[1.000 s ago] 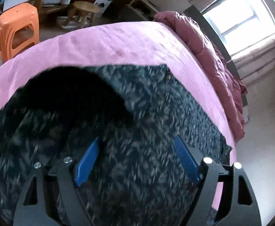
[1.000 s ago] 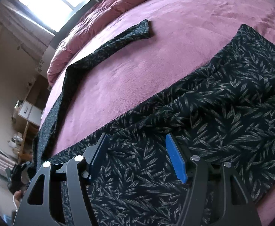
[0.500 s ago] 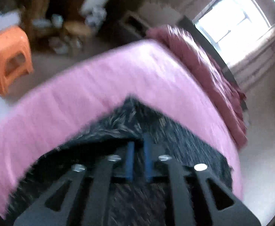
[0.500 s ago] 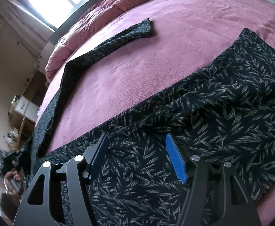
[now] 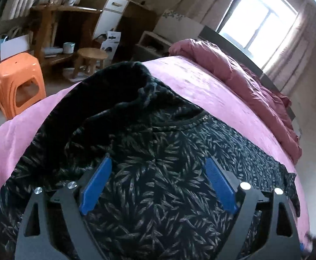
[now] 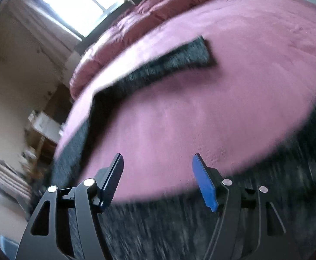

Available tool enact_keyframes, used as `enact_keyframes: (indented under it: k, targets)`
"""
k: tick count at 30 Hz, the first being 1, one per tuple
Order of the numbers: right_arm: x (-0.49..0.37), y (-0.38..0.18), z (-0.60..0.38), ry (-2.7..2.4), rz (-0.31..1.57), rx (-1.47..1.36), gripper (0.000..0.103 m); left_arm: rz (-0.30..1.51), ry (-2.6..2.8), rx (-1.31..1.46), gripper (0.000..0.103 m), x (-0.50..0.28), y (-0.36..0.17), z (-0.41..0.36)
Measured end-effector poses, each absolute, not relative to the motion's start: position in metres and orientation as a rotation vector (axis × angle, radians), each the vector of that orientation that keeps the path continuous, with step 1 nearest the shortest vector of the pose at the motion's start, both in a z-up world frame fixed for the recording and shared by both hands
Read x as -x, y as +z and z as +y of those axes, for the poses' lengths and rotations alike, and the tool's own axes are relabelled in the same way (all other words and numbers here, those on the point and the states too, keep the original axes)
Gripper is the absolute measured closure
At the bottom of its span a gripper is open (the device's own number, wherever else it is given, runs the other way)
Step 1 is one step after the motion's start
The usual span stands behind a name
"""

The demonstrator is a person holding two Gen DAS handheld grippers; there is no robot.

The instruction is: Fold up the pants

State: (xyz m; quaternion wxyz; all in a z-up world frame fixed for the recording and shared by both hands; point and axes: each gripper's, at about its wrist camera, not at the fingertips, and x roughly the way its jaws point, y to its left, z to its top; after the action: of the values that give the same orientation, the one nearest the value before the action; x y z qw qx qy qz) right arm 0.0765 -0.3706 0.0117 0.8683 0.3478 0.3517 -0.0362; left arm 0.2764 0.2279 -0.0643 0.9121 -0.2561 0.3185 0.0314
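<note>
Pants [image 5: 162,162] (dark, leaf print) are spread on the bed [image 5: 212,95], over its pink cover. In the left wrist view the waist end is seen bunched into a raised, dark hump toward the bed's near-left edge; a curved seam with a small metal stud is visible on the flat part just beyond the hump.

Left tool [image 5: 158,173]: jaws wide apart, just opened again after a brief closing; fabric lies under and between the blue pads, not pinched.

Right tool [image 6: 156,171]: jaws apart, nothing clamped. Right wrist view is motion-blurred. Fingertips are seen over bare pink cover, with one leg's edge crossing just below them. The other leg [image 6: 168,62] lies well apart, running toward the far side, its hem end lying flat.

Red-brown duvet [image 5: 244,82] is piled along the window side of the bed. Orange stool [image 5: 19,86] and wooden stool [image 5: 90,58] stand on the floor beyond the bed.
</note>
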Motion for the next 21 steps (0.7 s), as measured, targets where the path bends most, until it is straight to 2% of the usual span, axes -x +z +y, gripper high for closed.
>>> enact_keyframes:
  k: [5,11,13,15,18,21]
  targets:
    - [-0.131,0.005,-0.421,-0.128,0.662,-0.939,0.038,0.649,0.052,0.531,0.012,-0.275,-0.068,0.230]
    - [-0.172,-0.019,-0.465,-0.258,0.610,-1.196,0.040,0.657,0.036,0.510,0.005,-0.275,-0.070,0.225]
    - [-0.182,-0.023,-0.468,-0.283,0.626,-1.193,0.054,0.664,0.031,0.505,0.003,-0.278,-0.070,0.224]
    - [-0.190,-0.022,-0.468,-0.284,0.662,-1.144,0.087,0.663,0.023,0.509,0.002,-0.278,-0.070,0.224]
    - [-0.187,-0.017,-0.478,-0.346,0.677,-1.094,0.096,0.655,0.010,0.523,0.002,-0.278,-0.069,0.227]
    - [-0.172,-0.004,-0.501,-0.421,0.614,-1.080,0.097,0.647,-0.014,0.541,0.002,-0.277,-0.069,0.229]
